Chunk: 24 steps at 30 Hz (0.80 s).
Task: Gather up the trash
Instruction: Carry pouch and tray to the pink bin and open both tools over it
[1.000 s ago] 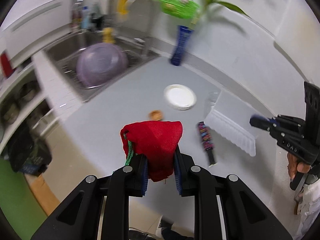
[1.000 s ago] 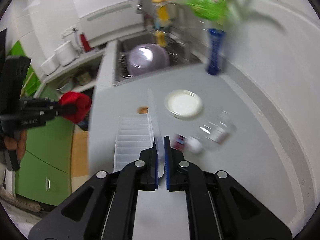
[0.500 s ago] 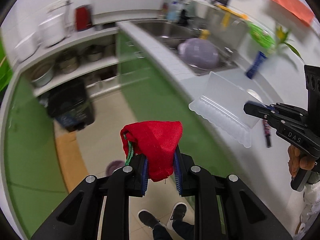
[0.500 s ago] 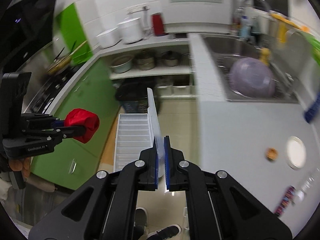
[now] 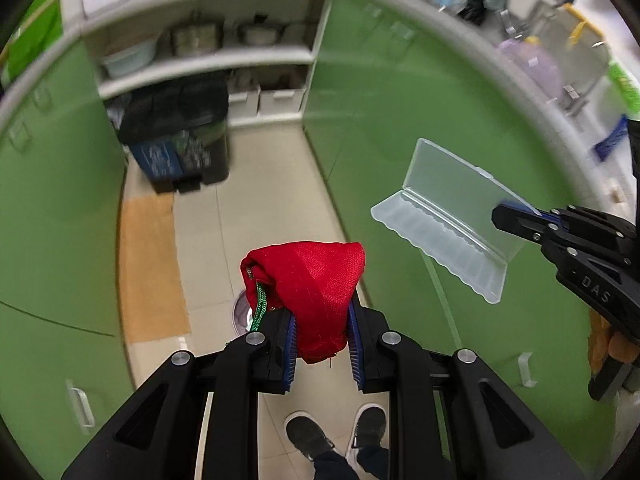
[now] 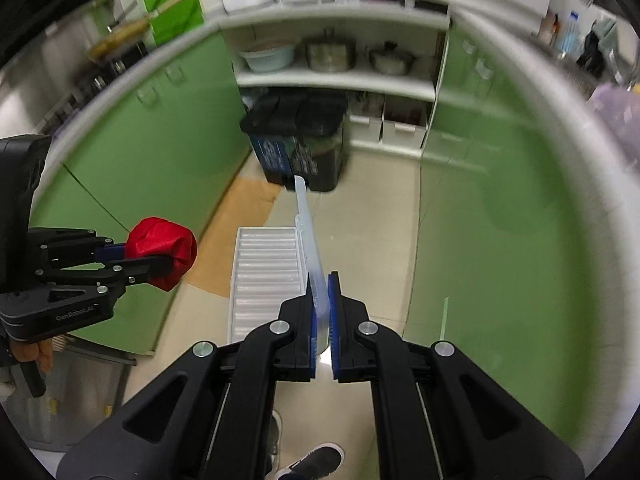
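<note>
- Nearest the cameras, the person's shoes [image 5: 310, 436] stand on the tiled floor [image 5: 264, 216], below both grippers.
- Left gripper [image 5: 320, 322] is clenched on a red cloth [image 5: 310, 280]; the cloth bulges out above the blue pads, with a green zip edge on its left side.
- Right gripper [image 6: 320, 300] is clamped tight on the upright lid of a clear plastic box [image 6: 266, 276]; the ribbed tray half hangs open to the left of the lid.
- Both grippers are held in the air over the floor, the cloth to the left of the box, apart from it.
- A tan mat [image 5: 150, 264] lies on the floor to the left.
- Farther off, a black bin [image 6: 300, 140] stands on the floor before open shelves [image 6: 336, 80] with pots and a bowl.
- Green cabinets [image 6: 500, 208] line both sides.
</note>
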Tool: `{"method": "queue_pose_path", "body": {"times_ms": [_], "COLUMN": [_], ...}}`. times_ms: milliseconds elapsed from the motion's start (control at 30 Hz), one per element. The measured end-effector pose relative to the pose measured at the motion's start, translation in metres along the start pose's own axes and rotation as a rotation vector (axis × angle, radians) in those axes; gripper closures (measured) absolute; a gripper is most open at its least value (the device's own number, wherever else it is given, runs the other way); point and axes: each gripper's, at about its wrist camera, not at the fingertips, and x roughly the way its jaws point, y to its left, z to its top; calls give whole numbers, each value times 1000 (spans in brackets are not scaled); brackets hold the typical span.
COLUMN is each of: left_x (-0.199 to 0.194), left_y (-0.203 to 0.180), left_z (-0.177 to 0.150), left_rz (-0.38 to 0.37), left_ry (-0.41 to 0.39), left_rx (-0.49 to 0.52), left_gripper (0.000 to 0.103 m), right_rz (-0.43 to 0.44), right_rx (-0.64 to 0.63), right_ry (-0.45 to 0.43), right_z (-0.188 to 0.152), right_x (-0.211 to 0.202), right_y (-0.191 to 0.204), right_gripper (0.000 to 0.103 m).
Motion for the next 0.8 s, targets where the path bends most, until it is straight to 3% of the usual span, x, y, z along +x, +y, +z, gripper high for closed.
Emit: {"method": "queue_pose_path", "body": {"times_ms": [100, 233, 300, 333, 400, 600, 800], "left_x": [76, 144, 172, 179, 194, 207, 181], "left_y": [28, 56, 71, 76, 86, 111, 133], "left_z": [-24, -44, -51, -54, -56, -61, -70], "left_rz": [-8, -20, -13, -8, 10, 32, 61], "left_ry": [15, 21, 17, 12, 4, -28, -61], "left_rx": [-28, -65, -104, -114, -132, -191, -243], "left_gripper": [82, 80, 46, 43, 5, 5, 5], "right_rz": [-18, -41, -45, -47, -46, -3, 73], "right_rx": [8, -11, -21, -25, -37, -88, -123], "right_ry": [11, 25, 34, 37, 43, 69, 121], "right_z": [-25, -55, -66, -69, -77, -89, -96], "right_x": [58, 121, 143, 152, 174, 214, 254], "right_y": [-4, -13, -15, -15, -15, 4, 32], "right_gripper": [98, 98, 98, 98, 98, 98, 98]}}
